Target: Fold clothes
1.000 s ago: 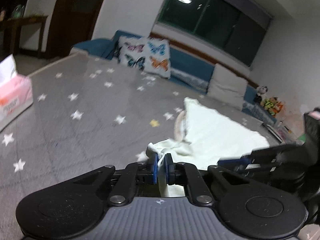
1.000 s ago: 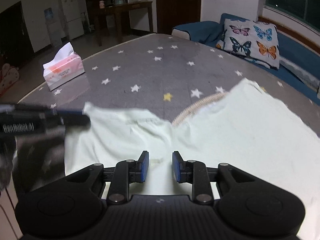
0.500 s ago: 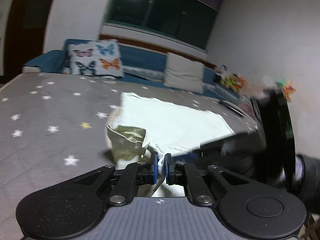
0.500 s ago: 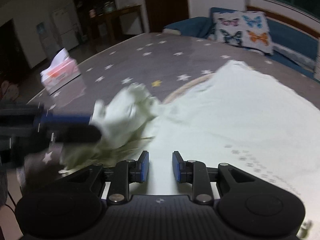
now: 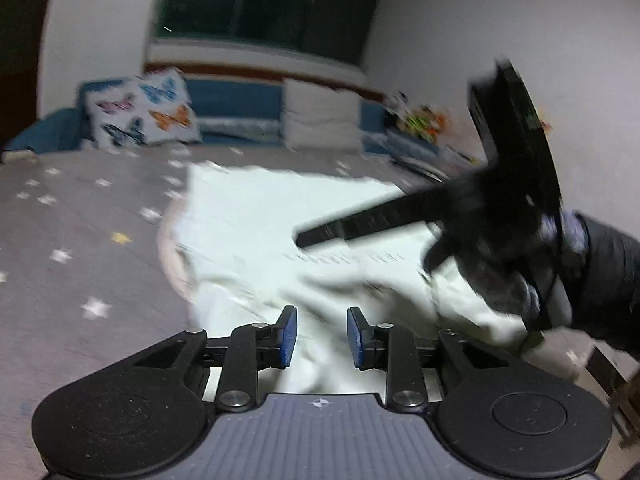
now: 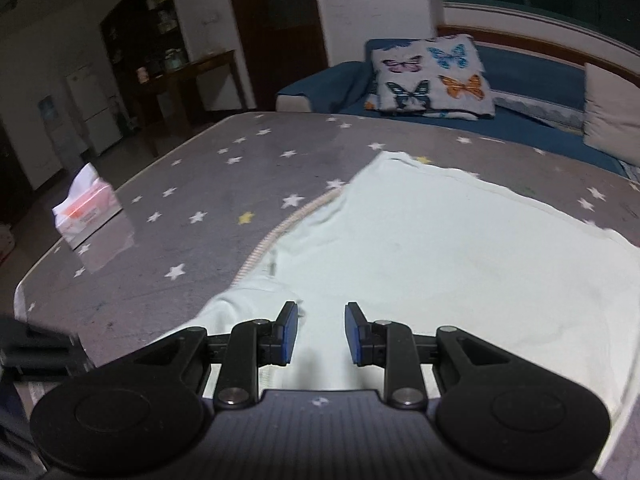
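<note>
A pale cream garment (image 6: 440,248) lies spread on the grey star-patterned table (image 6: 240,168), with a ribbed trim along its left edge. It also shows in the left wrist view (image 5: 260,216), blurred and rumpled near the front. My left gripper (image 5: 322,336) is open and empty just above the rumpled near part. My right gripper (image 6: 320,332) is open and empty over the garment's near left corner. The right gripper's body (image 5: 516,184) appears in the left wrist view, above the garment's right side.
A pink tissue box (image 6: 86,212) stands at the table's left edge. Behind the table is a blue sofa (image 6: 532,76) with a butterfly cushion (image 6: 432,76) and a plain white cushion (image 6: 612,120). Dark shelves and a fridge stand at the far left.
My left gripper was shut on a fold of the garment and carried it to the right over the cloth; now it is open and the fold lies dropped. The right gripper stayed open.
</note>
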`<state>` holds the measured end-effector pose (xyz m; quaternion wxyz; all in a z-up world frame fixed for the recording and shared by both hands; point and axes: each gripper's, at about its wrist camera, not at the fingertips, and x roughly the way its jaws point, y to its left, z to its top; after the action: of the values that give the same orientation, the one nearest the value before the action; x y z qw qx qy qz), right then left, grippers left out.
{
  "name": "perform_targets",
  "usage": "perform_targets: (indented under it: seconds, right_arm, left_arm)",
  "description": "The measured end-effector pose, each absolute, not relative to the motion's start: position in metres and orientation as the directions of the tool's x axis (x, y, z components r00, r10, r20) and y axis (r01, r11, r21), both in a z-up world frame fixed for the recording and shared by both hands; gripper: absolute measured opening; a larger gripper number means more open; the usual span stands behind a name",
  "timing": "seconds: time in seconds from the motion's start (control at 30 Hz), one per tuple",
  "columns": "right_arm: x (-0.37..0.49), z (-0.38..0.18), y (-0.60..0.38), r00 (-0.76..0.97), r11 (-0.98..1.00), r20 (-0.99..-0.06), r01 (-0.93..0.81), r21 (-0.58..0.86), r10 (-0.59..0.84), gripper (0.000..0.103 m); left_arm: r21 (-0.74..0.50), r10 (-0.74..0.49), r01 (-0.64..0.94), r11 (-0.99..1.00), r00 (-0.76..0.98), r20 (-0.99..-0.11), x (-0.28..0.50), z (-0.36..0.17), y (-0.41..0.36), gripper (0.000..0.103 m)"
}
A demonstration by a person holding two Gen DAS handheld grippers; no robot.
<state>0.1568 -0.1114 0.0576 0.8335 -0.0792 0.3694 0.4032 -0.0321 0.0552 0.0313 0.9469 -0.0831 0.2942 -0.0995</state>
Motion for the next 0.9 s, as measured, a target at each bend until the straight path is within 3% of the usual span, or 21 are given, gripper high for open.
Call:
perform_targets:
  seconds: [0.13,0.3,0.9]
  right_arm:
    - [0.154,0.052,-0.088,0.359,0.621,-0.684,-0.764,0.175,0.635,0.025]
    - [0.158,0.035,-0.060,0.316,0.599,-0.710,-0.779,0.185,0.629,0.025]
    - [0.141,0.028,-0.087,0.275,0.601,-0.734,-0.768,0.220,0.621,0.025]
  left_arm:
    - [-0.212,-0.173,0.059,0.975,0.802,-0.572,-0.031,0.022,0.077,0.027]
    - [-0.187,-0.210,0.118,0.975,0.755,-0.621,-0.037,0.003,0.069,0.027]
    - [-0.152,-0.204,0.139,0.978,0.762,-0.615,-0.040,0.003,0.067,0.028]
